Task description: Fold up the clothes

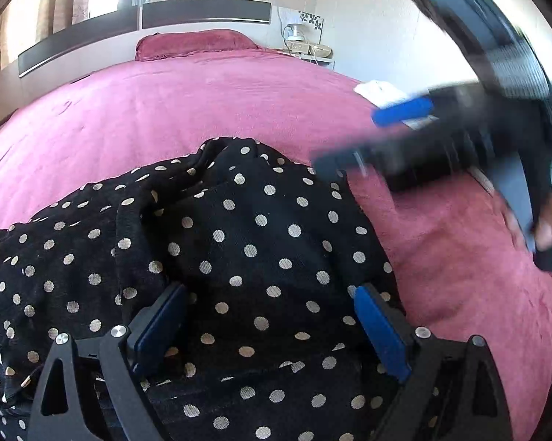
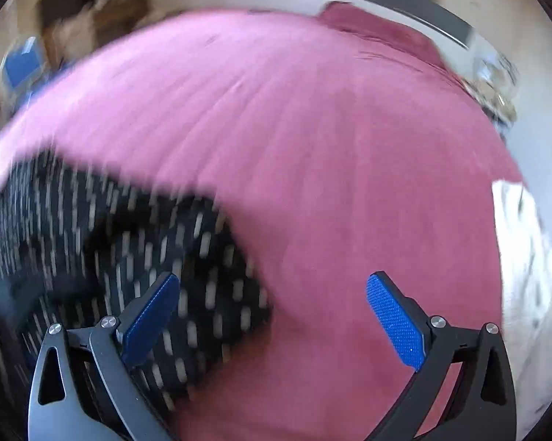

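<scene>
Both pairs of fingers stand wide apart with nothing between the pads. On the left gripper (image 1: 268,316) the blue pads (image 1: 380,330) straddle a black polka-dot garment (image 1: 239,242), which lies rumpled beneath them; whether the tips touch the cloth I cannot tell. The garment is heaped in loose folds on the near part of a pink bedspread (image 1: 165,110), its far edge bunched up into a ridge.

From the left wrist view the right gripper (image 1: 364,136) comes in from the right side, blurred, one blue pad raised above the bedspread and its lower black finger near the garment's far right edge. A hand (image 1: 551,220) grips its handle at the frame's right edge.

Seen from the right wrist, the right gripper (image 2: 272,316) is spread just as wide, its left pad (image 2: 151,316) over the garment (image 2: 129,257) and its right pad over bare bedspread (image 2: 312,128). That picture is streaked, so the dots smear into dashes.

Further back, a pillow (image 1: 198,42) in the same pink sits against a dark headboard (image 1: 206,13). Something white (image 1: 376,90) lies at the bed's right edge, and a bedside stand (image 1: 309,51) with small items stands beyond it.
</scene>
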Action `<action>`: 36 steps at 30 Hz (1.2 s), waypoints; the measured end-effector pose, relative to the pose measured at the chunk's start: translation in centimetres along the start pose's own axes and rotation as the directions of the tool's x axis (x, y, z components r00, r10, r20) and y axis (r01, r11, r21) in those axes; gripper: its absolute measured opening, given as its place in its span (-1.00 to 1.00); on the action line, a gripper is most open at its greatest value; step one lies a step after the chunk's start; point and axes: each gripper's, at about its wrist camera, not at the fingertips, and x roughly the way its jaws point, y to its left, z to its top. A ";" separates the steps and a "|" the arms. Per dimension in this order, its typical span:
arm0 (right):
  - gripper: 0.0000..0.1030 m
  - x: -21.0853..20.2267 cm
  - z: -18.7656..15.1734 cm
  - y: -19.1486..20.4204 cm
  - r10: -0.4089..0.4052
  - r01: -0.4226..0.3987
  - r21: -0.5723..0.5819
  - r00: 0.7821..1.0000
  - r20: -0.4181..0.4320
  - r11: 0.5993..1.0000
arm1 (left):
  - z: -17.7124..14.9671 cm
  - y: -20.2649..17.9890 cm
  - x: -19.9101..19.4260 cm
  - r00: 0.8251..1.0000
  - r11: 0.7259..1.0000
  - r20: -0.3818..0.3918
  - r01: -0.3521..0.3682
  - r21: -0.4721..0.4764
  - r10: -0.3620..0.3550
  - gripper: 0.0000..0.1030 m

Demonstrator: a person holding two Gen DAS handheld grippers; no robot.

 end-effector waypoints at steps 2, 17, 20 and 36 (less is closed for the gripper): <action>1.00 1.2 -1.0 -0.6 -0.055 0.054 -0.023 0.997 -0.053 0.998 | 0.0 0.0 -0.1 1.000 1.000 -0.002 -0.003 0.002 0.003 0.83; 1.00 1.0 -3.3 -8.3 -0.127 0.142 0.234 0.989 -0.076 0.962 | 1.7 -1.6 2.1 1.000 1.000 -0.010 -0.006 0.010 0.006 0.83; 1.00 -0.5 -3.7 -9.2 -0.047 0.055 0.305 0.998 -0.033 0.951 | 1.7 -1.6 2.2 1.000 1.000 -0.005 -0.006 0.010 0.006 0.83; 1.00 -8.0 -2.5 -1.0 0.152 -0.170 0.090 0.972 0.180 0.981 | 0.9 12.4 -8.9 0.991 0.950 0.132 0.073 -0.303 -0.034 0.83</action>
